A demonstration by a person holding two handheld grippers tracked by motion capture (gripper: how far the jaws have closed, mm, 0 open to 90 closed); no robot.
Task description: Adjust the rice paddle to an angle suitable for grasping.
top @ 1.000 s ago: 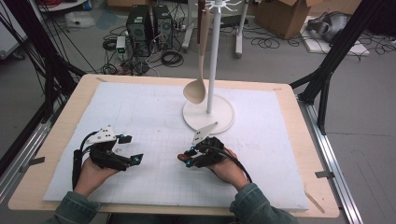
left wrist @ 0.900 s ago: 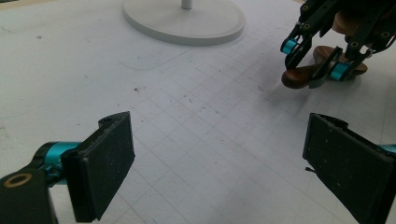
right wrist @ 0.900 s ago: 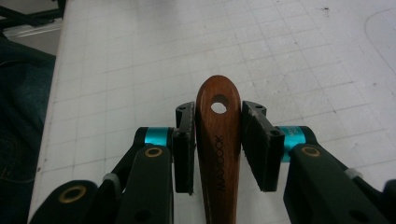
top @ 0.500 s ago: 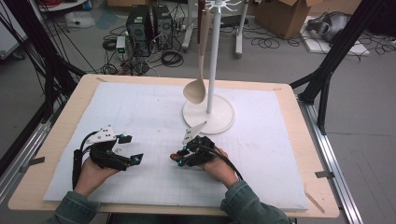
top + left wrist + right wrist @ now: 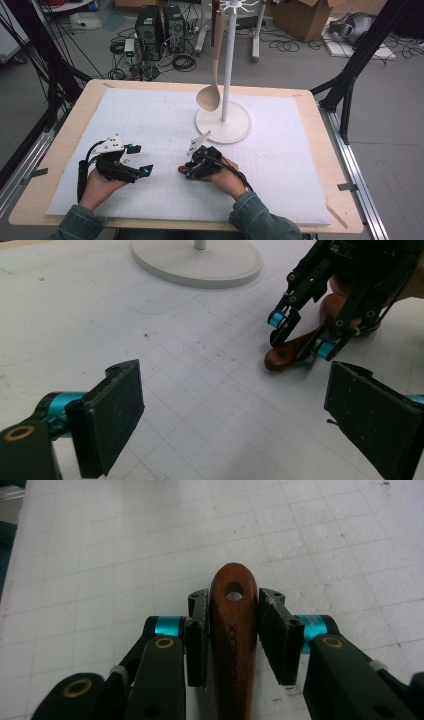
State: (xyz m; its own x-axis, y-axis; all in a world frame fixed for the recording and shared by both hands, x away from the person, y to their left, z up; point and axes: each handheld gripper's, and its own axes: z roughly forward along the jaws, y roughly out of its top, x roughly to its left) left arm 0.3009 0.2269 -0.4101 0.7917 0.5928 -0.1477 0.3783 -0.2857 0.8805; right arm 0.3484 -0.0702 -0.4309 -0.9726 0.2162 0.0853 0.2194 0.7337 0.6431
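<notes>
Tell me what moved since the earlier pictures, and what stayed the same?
The right gripper, with its fingers around the brown wooden handle, slid left across the white mat, away from the stand's base and nearer the left gripper. The left gripper stayed put with its fingers wide apart. The pale spoon kept hanging on the stand.

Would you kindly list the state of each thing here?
Brown spoon: lying on the mat, handle clamped.
Right gripper: shut on the handle.
Left gripper: open, holding nothing.
Pale spoon: hanging from the stand.
Stand: upright.
</notes>
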